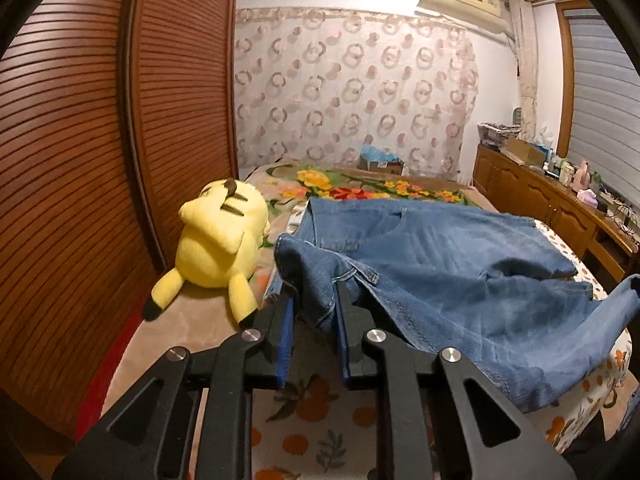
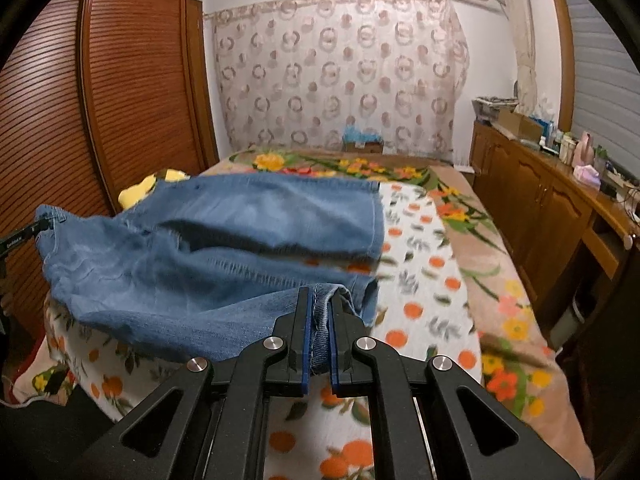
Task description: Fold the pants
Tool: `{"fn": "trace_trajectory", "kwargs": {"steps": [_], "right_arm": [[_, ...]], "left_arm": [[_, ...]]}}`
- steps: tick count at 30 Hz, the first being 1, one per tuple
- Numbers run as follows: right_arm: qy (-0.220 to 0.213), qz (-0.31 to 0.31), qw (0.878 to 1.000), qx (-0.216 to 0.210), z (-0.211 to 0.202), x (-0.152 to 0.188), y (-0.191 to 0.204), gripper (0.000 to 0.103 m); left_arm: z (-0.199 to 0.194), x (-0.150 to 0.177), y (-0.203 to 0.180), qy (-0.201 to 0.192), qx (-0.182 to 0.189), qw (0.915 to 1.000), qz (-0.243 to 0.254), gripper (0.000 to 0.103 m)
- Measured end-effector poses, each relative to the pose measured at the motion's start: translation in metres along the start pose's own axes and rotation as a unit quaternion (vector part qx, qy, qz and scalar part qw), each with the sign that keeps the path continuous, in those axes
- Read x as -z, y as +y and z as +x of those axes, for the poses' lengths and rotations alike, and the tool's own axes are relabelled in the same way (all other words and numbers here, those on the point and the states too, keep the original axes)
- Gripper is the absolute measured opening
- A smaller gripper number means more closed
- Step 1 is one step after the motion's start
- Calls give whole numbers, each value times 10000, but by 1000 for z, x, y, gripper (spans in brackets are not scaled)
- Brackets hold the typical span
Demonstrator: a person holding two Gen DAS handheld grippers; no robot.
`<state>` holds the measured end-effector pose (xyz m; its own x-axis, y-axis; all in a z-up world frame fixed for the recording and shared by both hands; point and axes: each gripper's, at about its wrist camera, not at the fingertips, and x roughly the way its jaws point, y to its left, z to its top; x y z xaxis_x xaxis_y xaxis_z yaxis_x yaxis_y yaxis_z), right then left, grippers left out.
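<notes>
While spread across the floral bedspread [image 2: 420, 240], lay partly folded: blue denim pants [image 1: 460, 264], one leg doubled over the other, near edge raised off the bed at both ends. Clamped at the left end by the left gripper [image 1: 316, 300], blue pads pinching a bunched fold of denim near the waist. Pinched at the right end by the right gripper [image 2: 320, 304], jaws nearly together on a stitched hem. Sagged between the two grips, with the far half resting flat. Sat just beside the pants, against the slatted wooden wardrobe [image 1: 80, 140]: a yellow plush toy [image 1: 220, 244]. Hung behind the bed: a circle-patterned curtain [image 2: 340, 72]. Stood along the right wall: a cluttered wooden cabinet [image 2: 540, 200].
</notes>
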<state>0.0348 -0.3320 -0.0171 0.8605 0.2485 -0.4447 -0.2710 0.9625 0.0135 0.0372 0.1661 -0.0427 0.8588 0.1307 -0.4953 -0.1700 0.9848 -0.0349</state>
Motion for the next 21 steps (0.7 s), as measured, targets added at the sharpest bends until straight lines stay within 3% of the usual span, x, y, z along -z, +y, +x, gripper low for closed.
{"fn": "trace_trajectory", "kwargs": {"steps": [21], "right_arm": [[-743, -107, 9971, 96, 37, -49, -26, 5]], "left_arm": [[30, -68, -21, -404, 114, 9991, 99, 14]]}}
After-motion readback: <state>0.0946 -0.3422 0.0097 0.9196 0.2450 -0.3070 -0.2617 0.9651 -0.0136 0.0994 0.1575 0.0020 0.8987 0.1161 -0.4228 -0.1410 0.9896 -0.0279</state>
